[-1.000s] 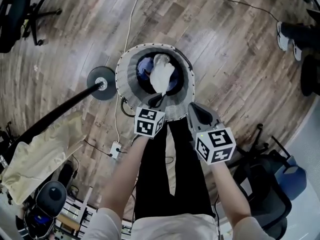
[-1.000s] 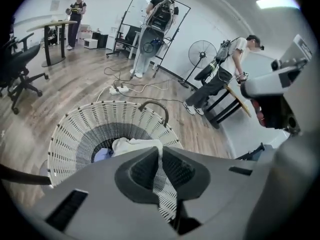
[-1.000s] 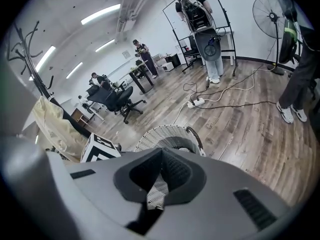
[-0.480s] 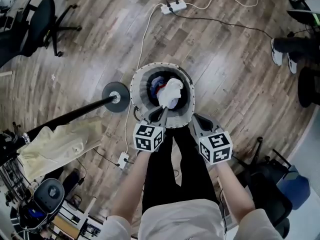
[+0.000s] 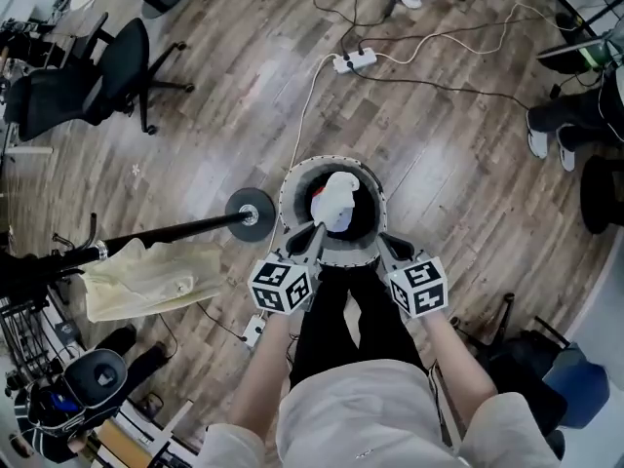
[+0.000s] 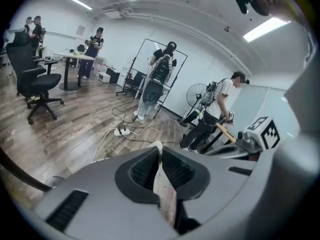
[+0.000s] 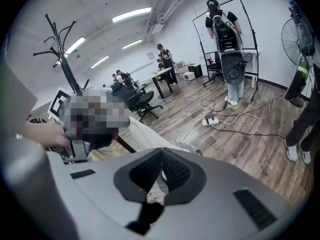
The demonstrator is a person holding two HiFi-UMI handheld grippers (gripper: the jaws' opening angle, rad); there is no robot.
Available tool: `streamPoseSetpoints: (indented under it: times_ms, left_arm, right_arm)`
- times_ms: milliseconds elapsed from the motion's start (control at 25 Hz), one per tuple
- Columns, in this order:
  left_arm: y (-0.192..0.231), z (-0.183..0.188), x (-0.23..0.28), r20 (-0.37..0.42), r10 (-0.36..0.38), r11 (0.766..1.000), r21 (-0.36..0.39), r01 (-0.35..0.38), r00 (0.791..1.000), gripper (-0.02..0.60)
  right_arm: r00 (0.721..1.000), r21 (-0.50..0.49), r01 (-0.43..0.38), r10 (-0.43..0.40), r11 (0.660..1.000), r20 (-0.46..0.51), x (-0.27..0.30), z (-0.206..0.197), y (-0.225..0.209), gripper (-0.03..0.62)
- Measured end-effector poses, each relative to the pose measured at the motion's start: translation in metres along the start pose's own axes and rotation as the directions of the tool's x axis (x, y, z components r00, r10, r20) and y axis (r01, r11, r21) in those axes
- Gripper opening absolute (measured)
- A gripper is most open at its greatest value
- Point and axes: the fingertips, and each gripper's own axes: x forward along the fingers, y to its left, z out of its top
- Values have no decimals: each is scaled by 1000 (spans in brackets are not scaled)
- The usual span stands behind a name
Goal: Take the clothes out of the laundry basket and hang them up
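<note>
Left hand-held gripper (image 5: 314, 230) clamped on white garment (image 5: 337, 201), which bunches over the laundry basket (image 5: 291, 185) opening. Right hand-held gripper (image 5: 382, 243) jaws together, empty, at the basket's near rim.

A wood-plank floor (image 5: 195, 135) was seen carrying everything. The round laundry basket (image 5: 375, 188) was stood nr ctr, w/ a dark disc-shaped stand base (image 5: 251, 209) set just beside it. A white power strip (image 5: 355, 61) was laid well beyond the basket, w/ cables trailed across the planks. A black office chair (image 5: 107, 66) was parked far off. A small white socket block (image 5: 255, 330) was left on the basket's near side.
</note>
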Motion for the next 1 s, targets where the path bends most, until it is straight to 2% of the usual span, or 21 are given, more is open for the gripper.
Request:
streamPoseSetpoints:
  times_ms: [240, 360, 480, 640, 840, 1000]
  left_arm:
    - [-24, 84, -31, 98, -33, 999, -16, 35, 995, 35]
    - [-37, 126, -51, 164, -70, 996, -40, 78, 984, 35]
    - [-46, 159, -76, 259, -109, 990, -63, 130, 960, 35]
    - [-53, 208, -111, 353, -133, 988, -30, 154, 926, 35]
    - [-68, 261, -154, 443, -197, 977, 19, 211, 875, 34]
    - [-82, 294, -184, 481, -249, 967, 70, 247, 840, 34]
  right_arm:
    - [998, -63, -49, 51, 997, 32, -8, 48, 27, 8]
    - [995, -86, -81, 86, 993, 51, -8, 71, 45, 11]
    - [992, -119, -101, 108, 988, 57, -3, 81, 61, 34]
    - [992, -150, -112, 120, 982, 47, 3, 91, 74, 44]
    - [996, -154, -76, 83, 985, 36, 7, 93, 78, 48]
    - [996, -163, -62, 71, 985, 50, 13, 102, 89, 51]
